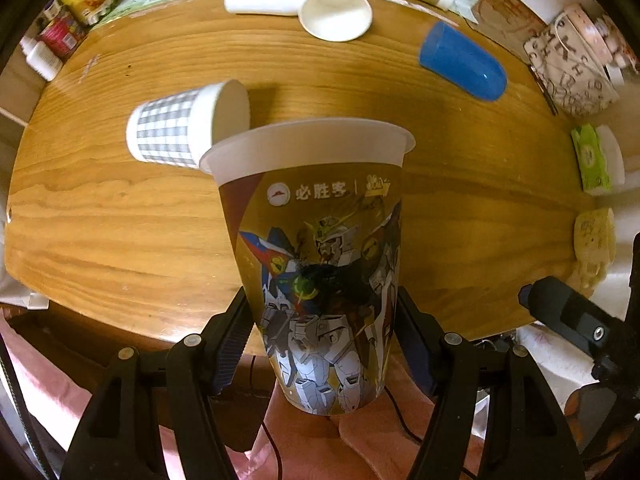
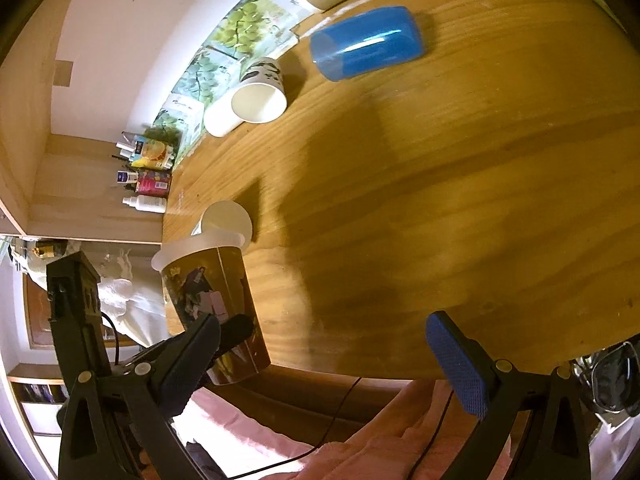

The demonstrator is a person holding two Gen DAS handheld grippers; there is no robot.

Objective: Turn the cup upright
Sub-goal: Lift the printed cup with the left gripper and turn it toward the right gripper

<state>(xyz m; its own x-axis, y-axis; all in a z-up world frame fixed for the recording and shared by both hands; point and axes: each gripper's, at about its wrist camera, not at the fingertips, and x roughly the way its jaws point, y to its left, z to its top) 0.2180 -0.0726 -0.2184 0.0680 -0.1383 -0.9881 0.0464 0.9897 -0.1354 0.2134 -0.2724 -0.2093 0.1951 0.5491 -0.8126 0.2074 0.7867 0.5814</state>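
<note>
Gold-printed plastic, the cup sits clamped between the two pads of the left gripper, mouth up and nearly vertical, held at the near table edge with its base hanging over the pink cloth rather than over wood. From the right wrist view the same cup shows at about nine o'clock, rim uppermost; its inside is out of sight, so whether it holds anything cannot be told. The right gripper has its fingers wide apart around nothing. Risk, as I judge it: the cup is uprighted but not set down, and letting go here would drop it off the edge; it needs carrying toward twelve o'clock first. A squeeze low on the thin wall could also buckle it or let it slip and tilt. The checked paper cup lies on its side just behind the rim at eleven o'clock, so a forward placement could knock it rolling. Farther off, a white paper cup at twelve o'clock lies on its side and looks empty, and a blue tumbler at one o'clock also lies on its side; both are well apart from the held cup.
</note>
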